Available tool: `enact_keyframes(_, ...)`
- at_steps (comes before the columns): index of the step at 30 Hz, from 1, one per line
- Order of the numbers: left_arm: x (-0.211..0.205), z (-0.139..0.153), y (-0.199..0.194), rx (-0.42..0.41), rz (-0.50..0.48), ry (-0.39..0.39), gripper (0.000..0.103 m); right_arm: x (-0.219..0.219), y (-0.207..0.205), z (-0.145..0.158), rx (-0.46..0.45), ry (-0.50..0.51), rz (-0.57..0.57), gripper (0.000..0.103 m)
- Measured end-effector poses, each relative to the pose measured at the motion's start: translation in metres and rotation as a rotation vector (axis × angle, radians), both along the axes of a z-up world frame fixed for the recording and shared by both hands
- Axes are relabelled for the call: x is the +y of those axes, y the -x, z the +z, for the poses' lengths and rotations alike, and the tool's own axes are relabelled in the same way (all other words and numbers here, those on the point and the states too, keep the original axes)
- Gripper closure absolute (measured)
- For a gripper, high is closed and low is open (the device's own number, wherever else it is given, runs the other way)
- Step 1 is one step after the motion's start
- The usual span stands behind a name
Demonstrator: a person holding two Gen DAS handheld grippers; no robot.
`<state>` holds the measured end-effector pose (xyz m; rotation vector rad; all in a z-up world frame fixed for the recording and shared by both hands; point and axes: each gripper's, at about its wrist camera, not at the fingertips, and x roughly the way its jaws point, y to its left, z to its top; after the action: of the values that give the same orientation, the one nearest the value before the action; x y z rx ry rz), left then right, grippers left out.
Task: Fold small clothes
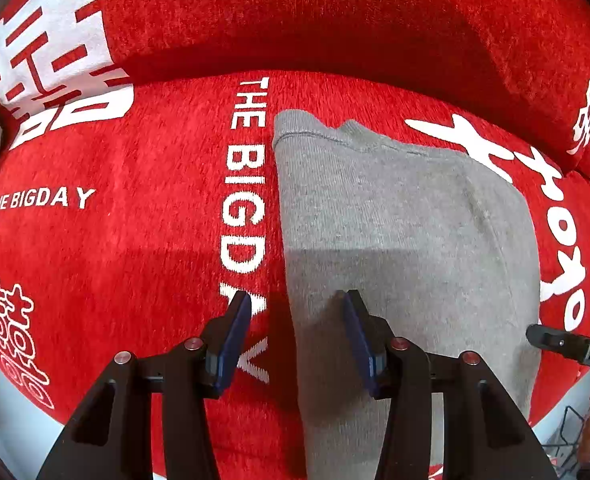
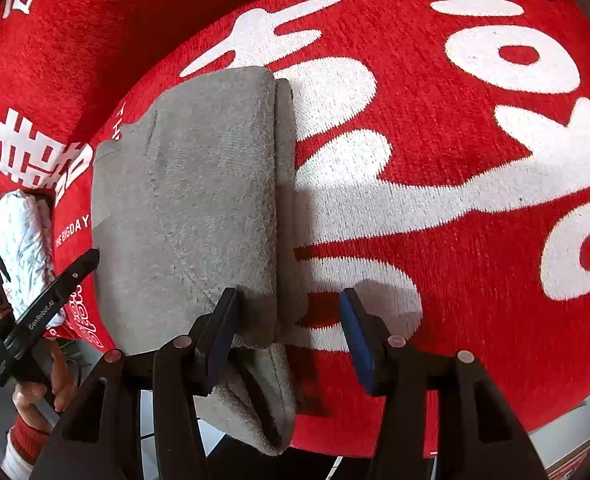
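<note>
Grey garment [image 1: 407,240] runs off the bottom edge of the left wrist view, near end unseen; its lower part sits behind the left gripper [image 1: 297,300] arms. In the right wrist view the garment's near end drops behind the right gripper [image 2: 289,300] at lower centre, so whether the left pad touches the cloth can't be told. Red cover [image 2: 475,128] cut by the frame edges all round, white lettering clipped. White patterned cloth [image 2: 23,240] at the left edge, partly hidden, can't tell what it is. Hand [image 2: 41,394] at lower left only partly in frame. Wire object [image 1: 571,432] at lower right: too small to identify.
</note>
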<state>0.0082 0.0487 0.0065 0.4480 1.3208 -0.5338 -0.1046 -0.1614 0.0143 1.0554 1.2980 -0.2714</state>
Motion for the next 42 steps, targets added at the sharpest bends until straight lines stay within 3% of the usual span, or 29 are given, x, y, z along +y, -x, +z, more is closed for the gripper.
enact_keyframes(4, 0.002, 0.001, -0.002, 0.017, 0.022, 0.003, 0.053, -0.001, 0.003, -0.002, 0.002, -0.027, -0.021, 0.047)
enact_keyframes(7, 0.006, 0.0, -0.006, 0.027, 0.058, -0.008, 0.032, -0.002, 0.004, -0.003, 0.002, -0.037, -0.031, 0.047)
enact_keyframes(12, 0.012, 0.0, -0.009, 0.062, 0.069, -0.003, 0.031, -0.004, 0.007, -0.002, 0.001, -0.038, -0.035, 0.047)
enact_keyframes(14, 0.013, 0.001, -0.008, 0.039, 0.069, -0.032, 0.009, -0.005, 0.009, -0.001, 0.002, -0.047, -0.043, 0.047)
enact_keyframes(16, 0.016, 0.005, -0.007, 0.001, 0.072, -0.03, 0.007, -0.005, 0.01, 0.001, -0.001, -0.057, -0.049, 0.047)
enact_keyframes(18, 0.019, 0.006, -0.005, -0.009, 0.067, -0.032, 0.007, -0.005, 0.011, 0.004, -0.006, -0.059, -0.045, 0.035)
enact_keyframes(20, 0.021, 0.007, -0.004, -0.023, 0.068, -0.057, 0.0, -0.003, 0.013, 0.008, -0.013, -0.059, -0.036, 0.03)
enact_keyframes(29, 0.025, 0.007, 0.002, -0.013, 0.053, -0.105, 0.0, 0.023, 0.031, 0.018, -0.032, -0.08, -0.003, 0.029)
enact_keyframes(31, 0.024, 0.006, 0.005, -0.005, 0.045, -0.11, 0.0, 0.035, 0.034, 0.021, -0.04, -0.061, 0.033, 0.037)
enact_keyframes(33, 0.023, 0.006, 0.009, -0.005, 0.036, -0.119, 0.0, 0.045, 0.034, 0.024, -0.044, -0.034, 0.084, 0.09)
enact_keyframes(38, 0.021, 0.006, 0.014, -0.008, 0.028, -0.134, 0.0, 0.067, 0.03, 0.019, 0.006, 0.072, 0.211, 0.092)
enact_keyframes(42, 0.021, 0.006, 0.015, -0.008, 0.026, -0.14, 0.0, 0.061, 0.036, 0.003, 0.041, 0.045, 0.161, 0.092)
